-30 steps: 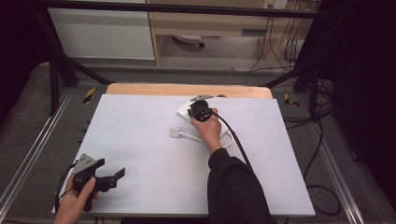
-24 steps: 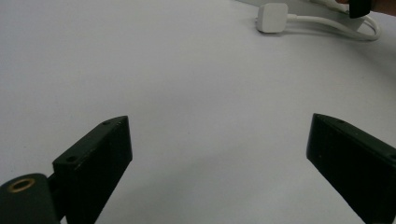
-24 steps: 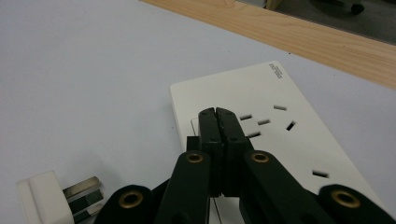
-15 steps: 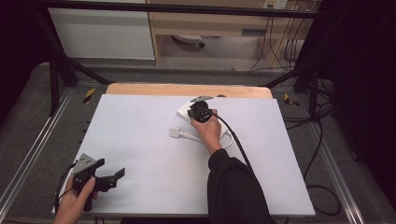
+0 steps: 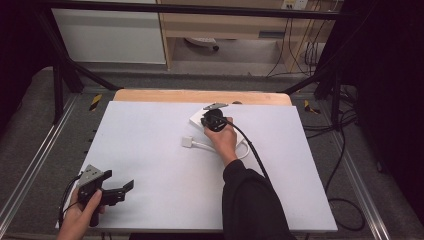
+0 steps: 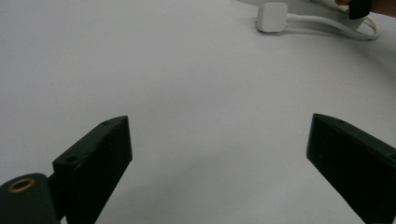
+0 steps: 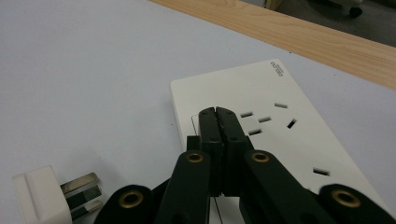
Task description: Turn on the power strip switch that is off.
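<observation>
- The right tool (image 7: 217, 116) was clenched tight, its jaws pressed together with nothing between them, tips resting on or just above the near end of the power strip (image 7: 280, 126), close to what looked like a switch outline.
- The strip lay flat on the desk (image 5: 150, 150), in the upper middle of the high view, just below the wooden edge (image 5: 200, 96).
- The plug (image 7: 44, 193) lay on its side at the lower left of the right gripper view, prongs pointing towards the tool, near the strip but not in a socket; its cord (image 6: 327, 22) curled back towards the strip.
- The left tool (image 5: 107, 189) was released, jaws wide apart and empty, held at the lower left of the high view, well apart from the strip.
- Risk, as I judged it: a push with the closed tips could slide the loose strip towards the wooden edge, since nothing held it down.
- The tips could slip off the smooth face and miss the switch.
- The looped cord sat near the right hand (image 5: 224, 142) and might snag, dragging the plug.
</observation>
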The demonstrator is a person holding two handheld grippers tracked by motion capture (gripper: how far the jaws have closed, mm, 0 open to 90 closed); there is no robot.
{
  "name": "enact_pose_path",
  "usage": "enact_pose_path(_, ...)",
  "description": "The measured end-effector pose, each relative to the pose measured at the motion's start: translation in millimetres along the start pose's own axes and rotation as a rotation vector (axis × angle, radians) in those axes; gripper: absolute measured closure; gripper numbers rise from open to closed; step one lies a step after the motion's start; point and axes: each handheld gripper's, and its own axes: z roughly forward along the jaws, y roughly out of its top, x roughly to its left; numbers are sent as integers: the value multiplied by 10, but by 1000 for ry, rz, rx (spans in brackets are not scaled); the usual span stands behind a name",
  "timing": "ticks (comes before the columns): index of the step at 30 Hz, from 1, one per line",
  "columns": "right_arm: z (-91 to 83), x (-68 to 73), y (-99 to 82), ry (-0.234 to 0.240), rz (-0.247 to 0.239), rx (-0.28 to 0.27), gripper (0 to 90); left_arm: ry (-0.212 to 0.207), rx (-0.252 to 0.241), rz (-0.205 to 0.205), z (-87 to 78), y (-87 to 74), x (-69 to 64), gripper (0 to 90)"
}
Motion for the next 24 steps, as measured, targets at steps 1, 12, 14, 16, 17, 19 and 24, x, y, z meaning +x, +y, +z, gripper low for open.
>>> enact_pose_path(1,-1,-1,-1,1,3,-1,900,1,1,0,0,0,0,68)
enact_pose_path(12,-5,-6,-19,6,15,-7,900,2,3,0,6,-1,-2,68)
enact_pose_path(14,-2,-15,-35,2,14,-1,900,2,3,0,6,-2,-3,68)
enact_pose_path(16,-14,-37,-48,0,30,-3,900,2,3,1,6,-1,-3,68)
enact_pose_path(17,-20,-45,-48,1,25,2,900,1,3,1,8,-1,-3,68)
enact_pose_path(19,-27,-52,-48,3,17,8,900,-1,4,-1,11,-1,-6,68)
enact_pose_path(24,-22,-68,-40,5,24,6,900,0,3,-1,8,-2,-1,68)
